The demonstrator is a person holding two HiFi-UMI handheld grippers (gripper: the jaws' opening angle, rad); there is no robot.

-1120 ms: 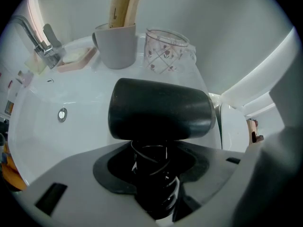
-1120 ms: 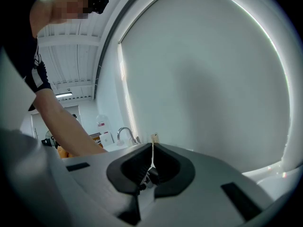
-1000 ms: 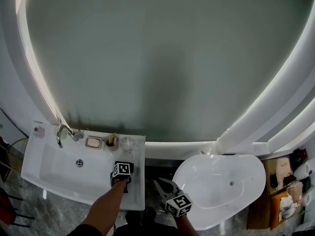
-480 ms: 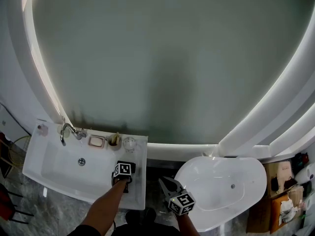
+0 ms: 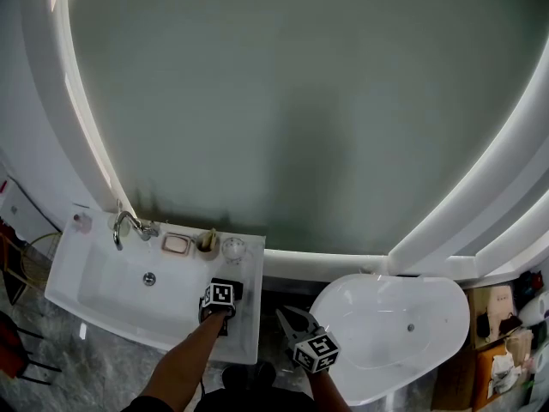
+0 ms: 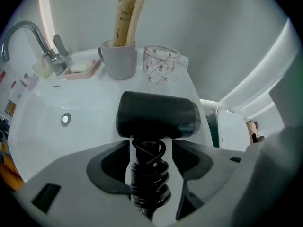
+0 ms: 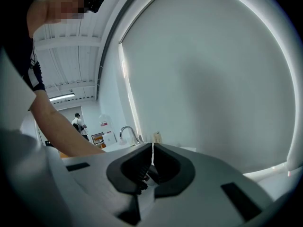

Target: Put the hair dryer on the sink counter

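One hair dryer lies on the bench between the opening jaws of the left gripper; the right gripper has its jaws together.

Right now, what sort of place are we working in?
Most likely a bathroom, perhaps a showroom mock-up: a white sink with a chrome faucet, a freestanding bathtub beside it, and a cup of toiletries near the faucet.

The left tool, its jaws opening round the hair dryer, hides the lower end of its cord-wrapped handle at 6 o'clock. At 10 o'clock the faucet is cut by the picture's dark edge. Print on the packets at 12 o'clock is too blurred to read.
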